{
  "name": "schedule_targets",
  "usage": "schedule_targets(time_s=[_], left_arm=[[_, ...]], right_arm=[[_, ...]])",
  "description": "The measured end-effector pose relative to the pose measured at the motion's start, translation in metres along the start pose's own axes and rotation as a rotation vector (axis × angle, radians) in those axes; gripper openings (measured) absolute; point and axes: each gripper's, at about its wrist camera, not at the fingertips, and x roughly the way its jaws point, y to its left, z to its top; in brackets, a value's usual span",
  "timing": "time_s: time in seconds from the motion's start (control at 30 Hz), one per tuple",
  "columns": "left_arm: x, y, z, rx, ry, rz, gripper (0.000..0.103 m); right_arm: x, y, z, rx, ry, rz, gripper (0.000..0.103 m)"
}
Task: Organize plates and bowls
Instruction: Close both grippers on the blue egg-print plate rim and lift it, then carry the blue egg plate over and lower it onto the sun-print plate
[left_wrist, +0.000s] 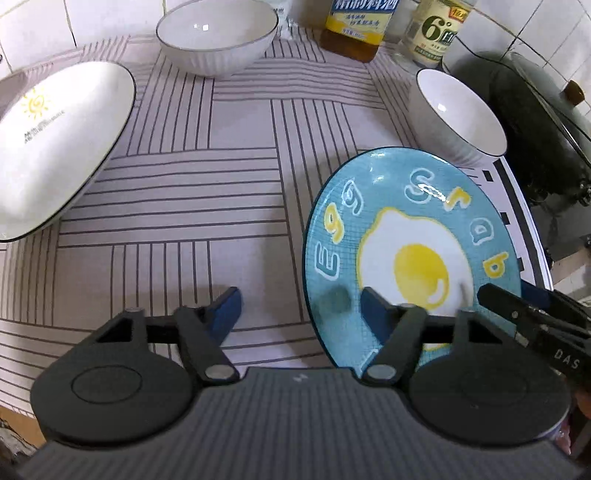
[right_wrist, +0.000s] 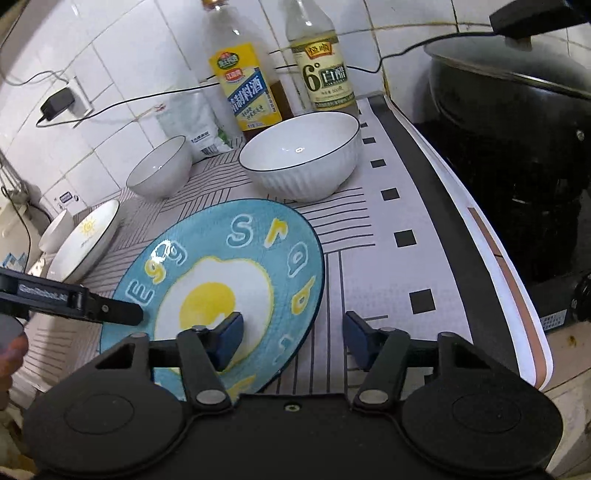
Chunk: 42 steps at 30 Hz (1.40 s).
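A blue plate with a fried-egg picture lies on the striped cloth. My left gripper straddles its left rim, one finger over the plate and the other over the cloth. My right gripper straddles the right rim the same way. Both stand open, and the pads are not seen pressing on the rim. A white plate with a sun mark lies to the left. One white ribbed bowl stands just behind the blue plate, and another bowl stands further back.
Two bottles and a white bag stand against the tiled wall. A black lidded pot sits on the stove past the cloth's right edge. Cables and a plug hang on the wall. A further white dish sits far left.
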Motion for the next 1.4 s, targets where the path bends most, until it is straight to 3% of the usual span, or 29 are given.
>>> schedule_targets(time_s=[0.07,0.17,0.27,0.37,0.63,0.77,0.87,1.4], left_arm=[[0.000,0.001,0.001,-0.003,0.002,-0.003,0.058],[0.000,-0.002,0.000,0.016,0.026,-0.031,0.038],[0.001,-0.008,-0.001,0.072,0.037,-0.037,0.032],[0.004,-0.013,-0.001,0.083,0.034,-0.064,0.026],[0.003,-0.018,-0.001,0.049,0.036,-0.028,0.027],[0.003,-0.012,0.007,0.001,0.095,-0.024,0.028],[-0.003,-0.009,0.009,-0.001,0.095,-0.012,0.029],[-0.085,0.016,-0.012,-0.006,0.056,0.031,0.029]], right_arm=[[0.001,0.000,0.000,0.008,0.010,0.004,0.045],[0.002,-0.002,0.001,0.033,0.006,-0.020,0.034],[0.002,-0.007,0.002,0.070,0.002,-0.011,0.034],[0.003,-0.009,0.001,0.067,0.002,0.007,0.022],[0.004,-0.018,0.003,0.066,0.036,0.084,0.020],[-0.004,-0.008,0.003,-0.006,0.031,0.098,0.019],[-0.006,0.000,0.004,-0.044,0.038,0.111,0.020],[-0.032,0.046,0.023,-0.122,0.043,0.245,0.020]])
